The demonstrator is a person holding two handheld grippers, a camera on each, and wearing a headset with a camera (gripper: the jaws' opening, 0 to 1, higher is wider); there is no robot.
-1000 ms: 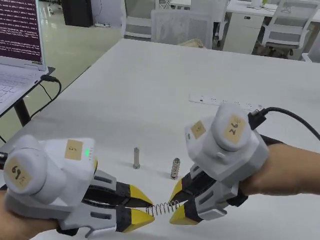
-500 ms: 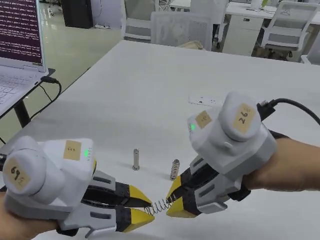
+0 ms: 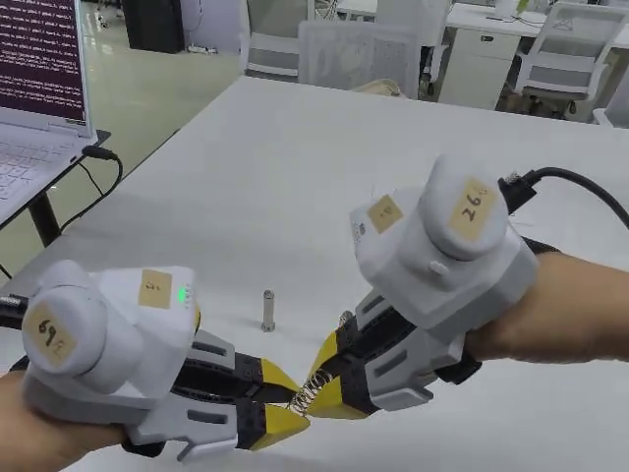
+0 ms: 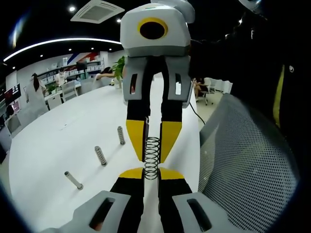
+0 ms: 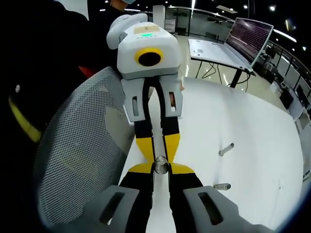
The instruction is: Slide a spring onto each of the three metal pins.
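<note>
A small steel spring (image 3: pixel 310 390) hangs just above the white table (image 3: pixel 295 177), its ends caught between both grippers' yellow tips. My left gripper (image 3: pixel 280 411) comes from the lower left and is shut on its near end (image 4: pixel 152 158). My right gripper (image 3: pixel 327 382) faces it from the right, shut on the other end (image 5: pixel 160 165). Behind them a bare metal pin (image 3: pixel 267 310) stands upright. A pin carrying a spring (image 3: pixel 344 319) peeks out beside the right gripper. The left gripper view shows the bare pin (image 4: pixel 74 179) and two pins with springs (image 4: pixel 100 155) (image 4: pixel 120 135).
An open laptop (image 3: pixel 39 79) sits on a stand off the table's left edge, its cable (image 3: pixel 103 162) trailing down. A black cable (image 3: pixel 570 187) runs from the right gripper. Office chairs (image 3: pixel 359 49) stand past the far edge. A mesh chair back (image 4: pixel 243 160) is close behind.
The right gripper has moved left and closer to the left gripper. The stretch of spring showing between the tips is shorter and now tilts upward to the right.
</note>
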